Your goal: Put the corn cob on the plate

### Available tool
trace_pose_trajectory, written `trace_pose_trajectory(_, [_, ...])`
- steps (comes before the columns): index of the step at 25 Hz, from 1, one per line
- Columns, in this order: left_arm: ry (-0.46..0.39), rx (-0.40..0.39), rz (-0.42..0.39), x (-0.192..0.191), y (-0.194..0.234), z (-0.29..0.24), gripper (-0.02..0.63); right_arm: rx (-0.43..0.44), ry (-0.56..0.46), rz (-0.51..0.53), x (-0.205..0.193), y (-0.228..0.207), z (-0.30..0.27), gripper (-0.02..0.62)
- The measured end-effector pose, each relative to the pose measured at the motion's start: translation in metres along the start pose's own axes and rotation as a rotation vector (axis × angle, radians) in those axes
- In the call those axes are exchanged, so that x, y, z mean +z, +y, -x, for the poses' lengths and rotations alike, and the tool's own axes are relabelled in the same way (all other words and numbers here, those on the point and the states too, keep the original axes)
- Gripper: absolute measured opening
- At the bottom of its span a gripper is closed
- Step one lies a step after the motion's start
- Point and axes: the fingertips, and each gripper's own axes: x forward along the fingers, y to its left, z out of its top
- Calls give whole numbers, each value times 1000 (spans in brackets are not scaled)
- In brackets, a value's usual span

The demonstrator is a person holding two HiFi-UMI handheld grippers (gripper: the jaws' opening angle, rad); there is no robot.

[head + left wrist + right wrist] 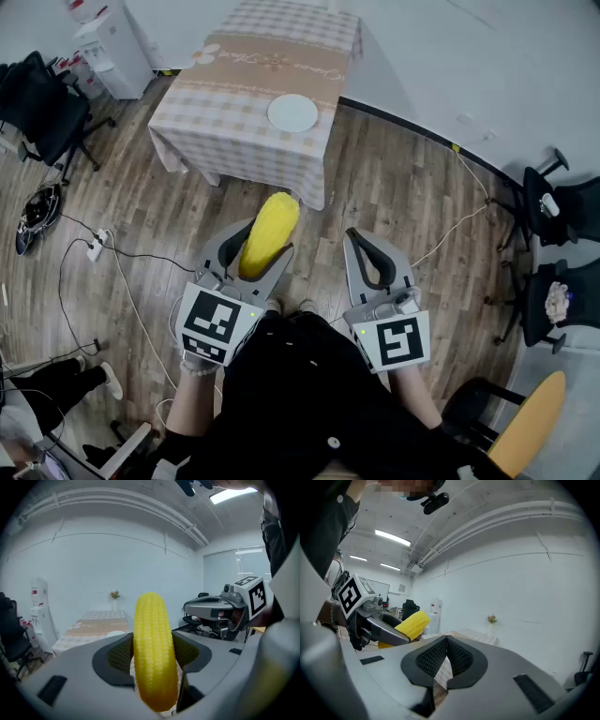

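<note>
A yellow corn cob (pixel 270 232) stands out from my left gripper (pixel 258 246), which is shut on it, above the wooden floor. In the left gripper view the cob (pixel 153 653) rises upright between the dark pads (pixel 121 656). The white plate (pixel 292 113) lies on a table (pixel 225 131) with a checked cloth, well ahead of both grippers. My right gripper (pixel 367 251) hangs beside the left one, shut with nothing in it; its pads (pixel 431 658) meet in the right gripper view. The cob (pixel 412 623) also shows at that view's left.
Black office chairs stand at the left (pixel 37 108) and right (pixel 562 244). A water dispenser (pixel 112 47) is by the back wall. Cables and a power strip (pixel 96 247) lie on the floor to my left. A small flower vase (pixel 115 595) sits at the table's far end.
</note>
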Motion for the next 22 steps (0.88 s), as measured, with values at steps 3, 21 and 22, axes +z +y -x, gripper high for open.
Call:
trace_pose_trajectory(3, [2,-27,-17,0,-7,2,259,-7,10,-2,-1,3,4,41])
trace_pose_trajectory(21, [-13,-60,-39,-3,14,22,259,-69,-7,-34,8,24,-7,41])
trace_pose_trajectory(22, [-16,-62,-40,-3,17,25,259,-78,-5,-35,10,26,-8,41])
